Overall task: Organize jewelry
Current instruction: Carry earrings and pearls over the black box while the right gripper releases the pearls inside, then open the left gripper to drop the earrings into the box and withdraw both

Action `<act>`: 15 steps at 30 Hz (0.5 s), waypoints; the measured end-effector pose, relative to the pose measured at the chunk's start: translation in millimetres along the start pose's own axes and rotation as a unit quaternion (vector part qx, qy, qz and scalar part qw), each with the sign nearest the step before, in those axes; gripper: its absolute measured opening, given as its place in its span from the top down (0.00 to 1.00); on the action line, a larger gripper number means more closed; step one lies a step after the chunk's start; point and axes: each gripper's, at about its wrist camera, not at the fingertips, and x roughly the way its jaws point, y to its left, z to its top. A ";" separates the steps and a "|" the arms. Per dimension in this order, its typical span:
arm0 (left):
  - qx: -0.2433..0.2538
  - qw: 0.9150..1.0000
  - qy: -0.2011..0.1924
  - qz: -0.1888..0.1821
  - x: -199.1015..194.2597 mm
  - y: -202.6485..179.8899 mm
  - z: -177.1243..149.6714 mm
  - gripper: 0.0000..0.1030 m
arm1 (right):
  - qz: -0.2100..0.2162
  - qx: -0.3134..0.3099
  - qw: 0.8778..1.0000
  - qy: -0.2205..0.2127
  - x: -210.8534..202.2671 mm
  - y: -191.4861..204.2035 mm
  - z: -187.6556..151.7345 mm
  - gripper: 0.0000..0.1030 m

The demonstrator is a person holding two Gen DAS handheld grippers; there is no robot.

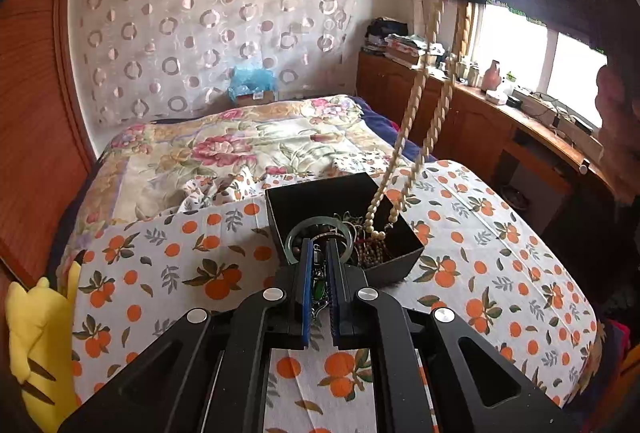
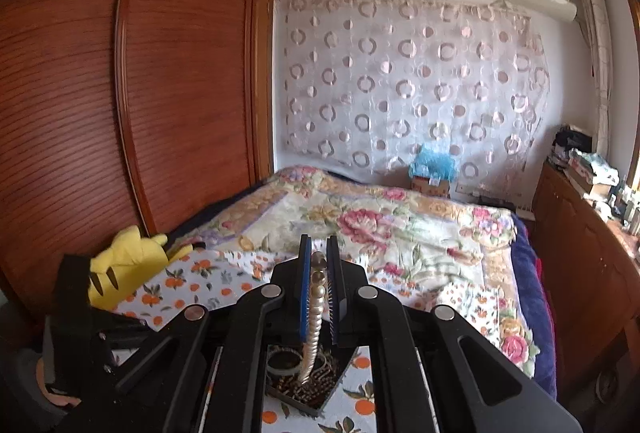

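Note:
My left gripper (image 1: 319, 245) hovers just in front of a black open box (image 1: 400, 257) on the orange-print sheet. It is shut on a small pendant with a green stone (image 1: 319, 289), held between its blue pads. A pale green jade bangle (image 1: 298, 229) lies in the box on dark bead strings. My right gripper (image 2: 319, 241) is shut on a pearl necklace (image 2: 314, 317). It is raised high at the upper right of the left wrist view. The pearl necklace (image 1: 416, 101) hangs from it in two strands, with the lower end still in the box (image 2: 280, 389).
The box sits on a bed with an orange-print sheet (image 1: 200, 245) and a floral quilt (image 1: 248, 141) behind. A yellow plush toy (image 1: 36, 333) lies at the bed's left edge by a wooden wardrobe (image 2: 120, 93). A cluttered wooden sideboard (image 1: 500, 113) runs under the window on the right.

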 end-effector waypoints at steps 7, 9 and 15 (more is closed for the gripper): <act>0.007 1.000 0.002 0.007 5.3 -4.5 9.5 0.94 | 0.016 0.033 0.997 0.073 63.1 -9.9 -52.4 0.92; 0.009 1.000 0.006 0.011 10.5 -4.9 13.4 0.94 | 0.021 0.047 0.994 0.094 80.5 -13.9 -68.2 0.92; 0.012 1.000 0.016 0.024 24.6 -4.1 19.6 0.94 | 0.035 0.066 0.989 0.129 104.1 -14.5 -101.2 0.91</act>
